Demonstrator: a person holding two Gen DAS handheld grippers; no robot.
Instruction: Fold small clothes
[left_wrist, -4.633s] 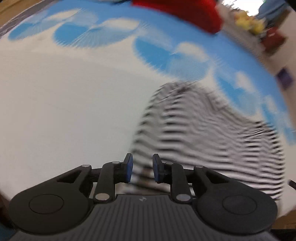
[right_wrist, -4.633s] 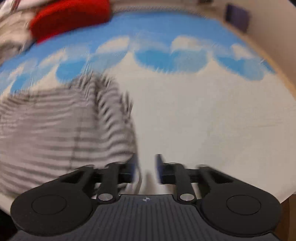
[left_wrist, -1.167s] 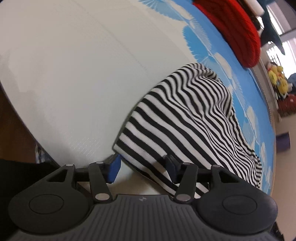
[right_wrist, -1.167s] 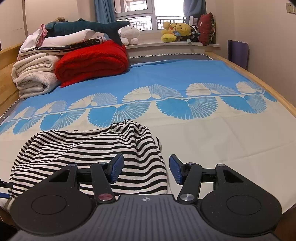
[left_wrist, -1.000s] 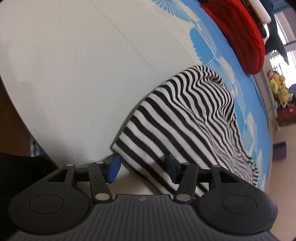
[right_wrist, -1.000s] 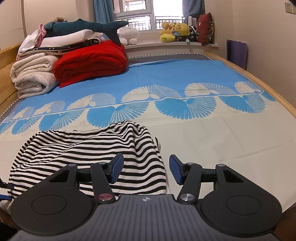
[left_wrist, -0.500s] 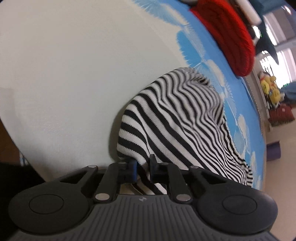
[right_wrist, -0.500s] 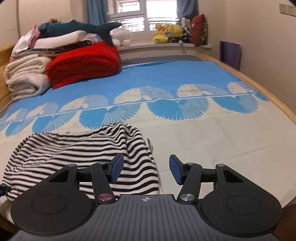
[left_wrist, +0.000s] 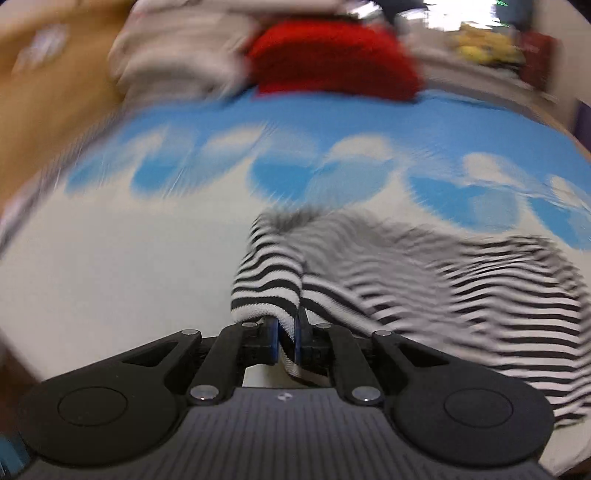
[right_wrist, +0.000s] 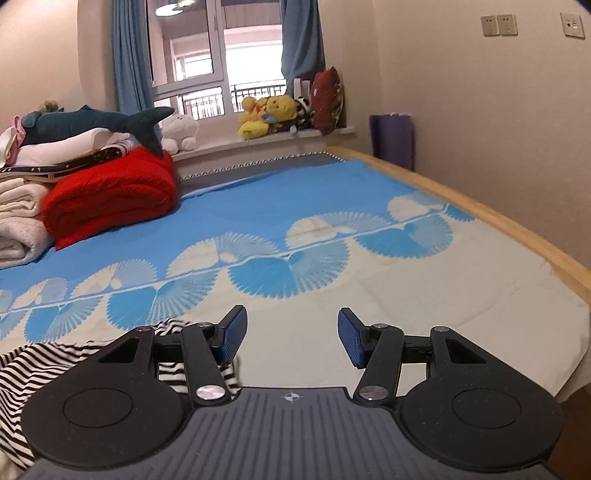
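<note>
The garment (left_wrist: 424, 280) is a small knit piece with narrow black and white stripes, lying crumpled on the cream part of the bed sheet (left_wrist: 110, 280), just short of the blue fan-patterned band. In the left wrist view one hemmed corner is pinched between the fingers of the left gripper (left_wrist: 286, 341) and stands up in a fold, while the rest spreads in loose wrinkles to the right. In the right wrist view its striped edge (right_wrist: 33, 365) shows low at the left.
</note>
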